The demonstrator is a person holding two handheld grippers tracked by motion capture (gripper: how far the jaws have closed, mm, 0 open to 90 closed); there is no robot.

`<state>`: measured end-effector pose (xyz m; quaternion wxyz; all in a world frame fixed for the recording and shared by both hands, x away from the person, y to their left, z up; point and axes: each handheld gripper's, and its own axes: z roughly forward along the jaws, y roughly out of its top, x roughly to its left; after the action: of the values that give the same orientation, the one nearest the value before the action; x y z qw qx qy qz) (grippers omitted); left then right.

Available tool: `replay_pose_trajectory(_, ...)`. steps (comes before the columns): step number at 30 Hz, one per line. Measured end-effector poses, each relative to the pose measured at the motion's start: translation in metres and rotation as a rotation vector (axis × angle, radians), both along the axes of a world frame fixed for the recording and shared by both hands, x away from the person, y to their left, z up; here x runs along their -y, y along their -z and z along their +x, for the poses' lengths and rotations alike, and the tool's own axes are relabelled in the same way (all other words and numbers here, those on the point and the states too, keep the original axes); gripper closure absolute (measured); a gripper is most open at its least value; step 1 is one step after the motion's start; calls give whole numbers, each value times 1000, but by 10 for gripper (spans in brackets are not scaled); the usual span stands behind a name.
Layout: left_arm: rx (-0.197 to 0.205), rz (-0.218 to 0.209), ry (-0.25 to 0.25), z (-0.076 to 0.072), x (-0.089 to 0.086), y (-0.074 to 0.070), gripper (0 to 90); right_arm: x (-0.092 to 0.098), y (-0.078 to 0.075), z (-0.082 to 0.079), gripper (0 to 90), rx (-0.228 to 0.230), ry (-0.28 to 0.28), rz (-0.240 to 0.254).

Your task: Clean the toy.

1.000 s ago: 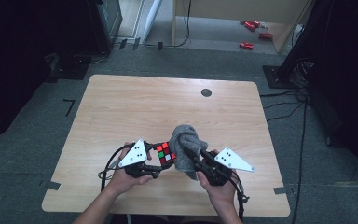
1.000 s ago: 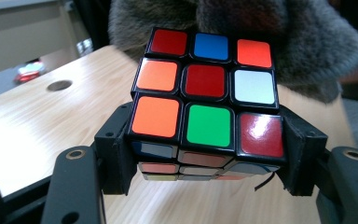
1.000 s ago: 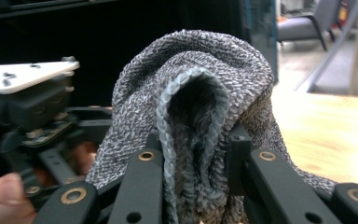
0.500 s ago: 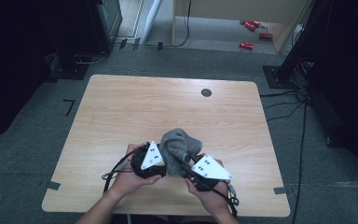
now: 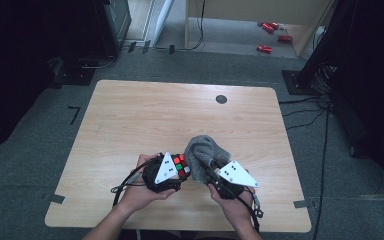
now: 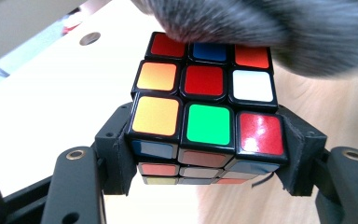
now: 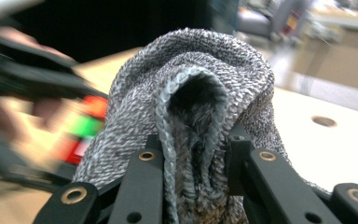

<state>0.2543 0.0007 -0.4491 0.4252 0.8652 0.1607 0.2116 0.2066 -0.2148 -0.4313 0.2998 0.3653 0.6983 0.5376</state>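
the left gripper [image 5: 180, 167] has its two black jaws clamped on a scrambled puzzle cube [image 6: 205, 116], one jaw pressing each side of it, so the cube sits squarely between them with its top face turned up toward that gripper's camera; the row nearest the jaws reads orange, green, red. in the high view the cube [image 5: 181, 166] shows as a small patch of red and green squares just ahead of the gripper's grey plate, close to the near edge of the table [image 5: 145, 115]. beyond the cube, a grey knitted cloth [image 6: 279, 28] lies over its far edge, touching the far row of squares. the right gripper [image 7: 191, 154] is pinched tight on that cloth [image 7: 196, 107], a bunched fold squeezed between its jaws and the rest ballooning up above them. in the high view the cloth [image 5: 205, 150] sits just right of the cube, between the two grippers, and the right gripper [image 5: 212, 167] stands just beside the left one
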Motion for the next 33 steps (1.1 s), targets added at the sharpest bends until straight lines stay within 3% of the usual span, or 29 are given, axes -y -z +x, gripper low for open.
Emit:
replay_pose_trajectory(3,-10,-24,15,-2,1,-1,347,-27,-2,-11,749,36,-90,-67)
replay_pose_trajectory(5,11,-5,16,-4,2,-2,347,-39,8,-13,749,67,-96,-155)
replay_pose_trajectory(7,-5,-14,28,-4,0,-1,347,-34,10,-10,749,61,-95,-125)
replay_pose_trajectory(8,-6,-20,31,-3,-1,-2,347,-28,9,-7,751,52,-67,-110)
replay_pose_trajectory(10,-3,-33,31,-3,-2,-3,347,-13,7,0,755,36,19,-99)
replay_pose_trajectory(12,0,-57,34,-2,-4,-5,347,2,8,5,754,-8,109,-106)
replay_pose_trajectory(14,21,-30,23,-2,-3,-4,347,10,7,2,751,-10,128,-35)
replay_pose_trajectory(16,13,-26,26,-2,-3,-2,347,2,-1,-6,749,39,81,-23)
replay_pose_trajectory(18,9,-36,37,-3,-2,-1,347,-15,-7,-16,748,82,-21,-32)
replay_pose_trajectory(20,8,-74,59,-5,-2,-4,347,-34,-6,-23,747,90,-102,-76)
replay_pose_trajectory(21,14,-88,66,-7,-3,-6,348,-40,-3,-24,747,95,-111,-117)
replay_pose_trajectory(22,44,-81,59,-8,-4,-7,348,-41,0,-23,747,99,-106,-128)
replay_pose_trajectory(24,68,-82,53,-9,-6,-7,348,-30,0,-16,749,61,-104,-42)
replay_pose_trajectory(26,42,-105,63,-6,-8,-6,347,-14,-3,-7,750,39,-34,1)
replay_pose_trajectory(28,8,-188,91,-3,-15,-7,347,4,-6,-1,750,2,57,-12)
replay_pose_trajectory(29,-17,-240,113,0,-19,-7,347,14,-5,2,749,-11,86,4)
replay_pose_trajectory(31,-51,-329,144,7,-28,-5,347,32,-7,5,748,-44,81,128)
replay_pose_trajectory(33,-36,-371,171,8,-34,-1,347,36,-13,3,746,-33,32,223)
